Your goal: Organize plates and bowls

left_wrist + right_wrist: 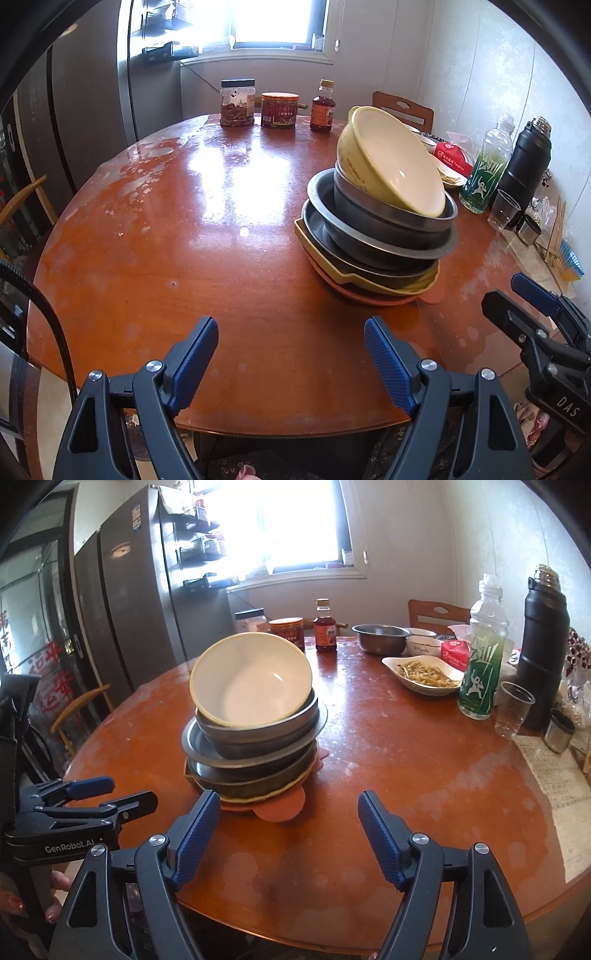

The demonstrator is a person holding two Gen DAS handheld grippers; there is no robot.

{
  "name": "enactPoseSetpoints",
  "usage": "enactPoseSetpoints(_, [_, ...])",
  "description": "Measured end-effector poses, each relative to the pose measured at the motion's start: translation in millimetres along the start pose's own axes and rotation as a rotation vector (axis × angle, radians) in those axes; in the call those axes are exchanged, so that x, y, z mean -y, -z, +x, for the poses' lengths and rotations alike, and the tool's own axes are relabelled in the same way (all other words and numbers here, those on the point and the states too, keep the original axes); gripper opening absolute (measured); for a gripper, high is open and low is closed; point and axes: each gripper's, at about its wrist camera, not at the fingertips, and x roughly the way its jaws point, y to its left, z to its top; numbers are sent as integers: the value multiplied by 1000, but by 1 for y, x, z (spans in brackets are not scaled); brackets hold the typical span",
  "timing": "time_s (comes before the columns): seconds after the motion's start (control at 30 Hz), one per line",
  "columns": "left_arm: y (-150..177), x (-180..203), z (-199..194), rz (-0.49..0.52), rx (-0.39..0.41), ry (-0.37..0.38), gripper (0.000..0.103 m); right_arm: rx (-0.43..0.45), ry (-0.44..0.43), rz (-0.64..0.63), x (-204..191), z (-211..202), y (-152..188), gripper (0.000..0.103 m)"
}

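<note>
A stack of dishes stands on the round wooden table. On top, a yellow bowl with a cream inside leans tilted in a metal bowl. Below lie metal plates, a yellow tray and an orange plate. The right wrist view shows the same yellow bowl and stack. My left gripper is open and empty near the table's front edge. My right gripper is open and empty, just in front of the stack.
Jars and a sauce bottle stand at the far edge. At the right are a steel bowl, a dish of food, a green bottle, a black flask, a plastic cup and a chair.
</note>
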Motion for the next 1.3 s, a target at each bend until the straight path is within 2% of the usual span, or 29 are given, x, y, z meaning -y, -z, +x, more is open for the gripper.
enactPoseSetpoints(0.3, [12,9,-9,1,14,6,81,32,55,-16,2,-14,20,79])
enactPoseSetpoints(0.6, [25,9,-12,6,8,7,81,30,24,13,-3,-14,33,79])
enactPoseSetpoints(1.3, [35,11,-9,10,-12,16,81,-12,13,22,-10,-3,49,79])
